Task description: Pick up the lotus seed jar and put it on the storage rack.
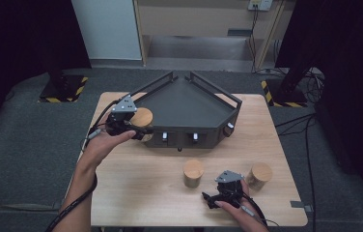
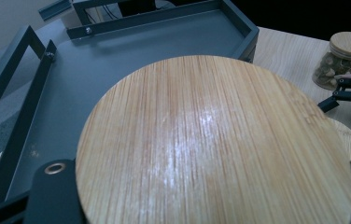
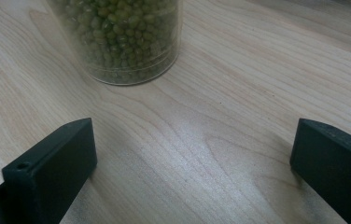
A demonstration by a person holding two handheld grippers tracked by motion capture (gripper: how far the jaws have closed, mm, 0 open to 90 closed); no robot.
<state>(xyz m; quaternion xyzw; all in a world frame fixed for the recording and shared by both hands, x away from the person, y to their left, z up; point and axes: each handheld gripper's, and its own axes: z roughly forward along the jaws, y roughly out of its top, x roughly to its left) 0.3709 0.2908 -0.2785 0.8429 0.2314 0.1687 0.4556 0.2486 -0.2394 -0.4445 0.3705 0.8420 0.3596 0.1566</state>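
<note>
Left claw (image 1: 138,130): clenched on a jar with a wooden lid (image 2: 215,140), held at the front left corner of the dark tray (image 1: 189,104).
Right claw (image 3: 194,163): released, jaws wide apart, low over the table (image 1: 141,193).
Jar of green beans (image 3: 122,37): standing on the table, just ahead of the right claw.
Third jar (image 1: 259,175): near the table's right edge.

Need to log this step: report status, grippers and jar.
Left gripper shut on jar, held at tray edge. Right gripper open, empty, low over table, facing bean jar. Tray floor bare ahead.
</note>
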